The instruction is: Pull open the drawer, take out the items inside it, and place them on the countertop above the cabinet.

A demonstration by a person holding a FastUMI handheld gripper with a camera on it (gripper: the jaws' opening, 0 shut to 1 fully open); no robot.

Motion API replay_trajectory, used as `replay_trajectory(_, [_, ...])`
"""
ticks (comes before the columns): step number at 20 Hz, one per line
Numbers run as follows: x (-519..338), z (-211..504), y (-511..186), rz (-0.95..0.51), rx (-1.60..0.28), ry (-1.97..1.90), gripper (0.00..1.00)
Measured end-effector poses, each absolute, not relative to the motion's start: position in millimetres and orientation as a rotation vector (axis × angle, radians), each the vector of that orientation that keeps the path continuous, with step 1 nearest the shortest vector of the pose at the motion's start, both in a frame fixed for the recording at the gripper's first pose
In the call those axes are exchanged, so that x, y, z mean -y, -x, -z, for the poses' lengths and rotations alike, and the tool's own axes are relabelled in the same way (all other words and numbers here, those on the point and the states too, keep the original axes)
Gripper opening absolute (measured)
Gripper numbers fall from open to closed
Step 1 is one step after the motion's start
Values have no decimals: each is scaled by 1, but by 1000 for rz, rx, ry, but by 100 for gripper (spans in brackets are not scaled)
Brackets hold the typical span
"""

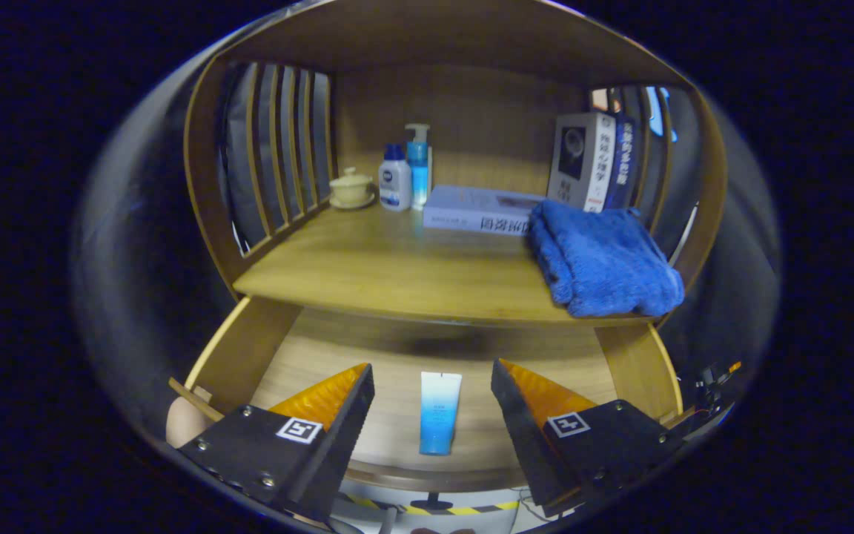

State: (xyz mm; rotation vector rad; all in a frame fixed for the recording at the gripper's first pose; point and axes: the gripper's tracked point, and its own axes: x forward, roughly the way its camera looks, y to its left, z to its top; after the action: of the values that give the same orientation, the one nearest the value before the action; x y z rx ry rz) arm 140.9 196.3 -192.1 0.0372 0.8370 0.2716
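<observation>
Gripper view: the gripper [433, 404] hangs over the pulled-out drawer [308, 348], jaws spread wide and holding nothing. The blue tube [439, 412] lies flat on the drawer floor directly between the fingers, its long axis running straight ahead, toward the countertop [397, 274] beyond.

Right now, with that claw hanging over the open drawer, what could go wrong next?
The gripper is open, with the blue tube lying flat between its fingers. Closing on such a low, slim thing, the tips might scrape the drawer floor, or pinch badly and squirt the tube aside. The countertop juts over the drawer, so a hasty lift could knock its edge. The blue towel hangs near that edge and might be brushed off.
</observation>
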Motion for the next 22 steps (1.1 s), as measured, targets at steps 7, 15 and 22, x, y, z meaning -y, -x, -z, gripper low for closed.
replay_trajectory(7, [-206,245,-147,-276,-1066,12,99])
replay_trajectory(15, [-194,294,-128,-272,-1244,173,99])
replay_trajectory(22, [-202,311,-121,-320,-1309,209,85])
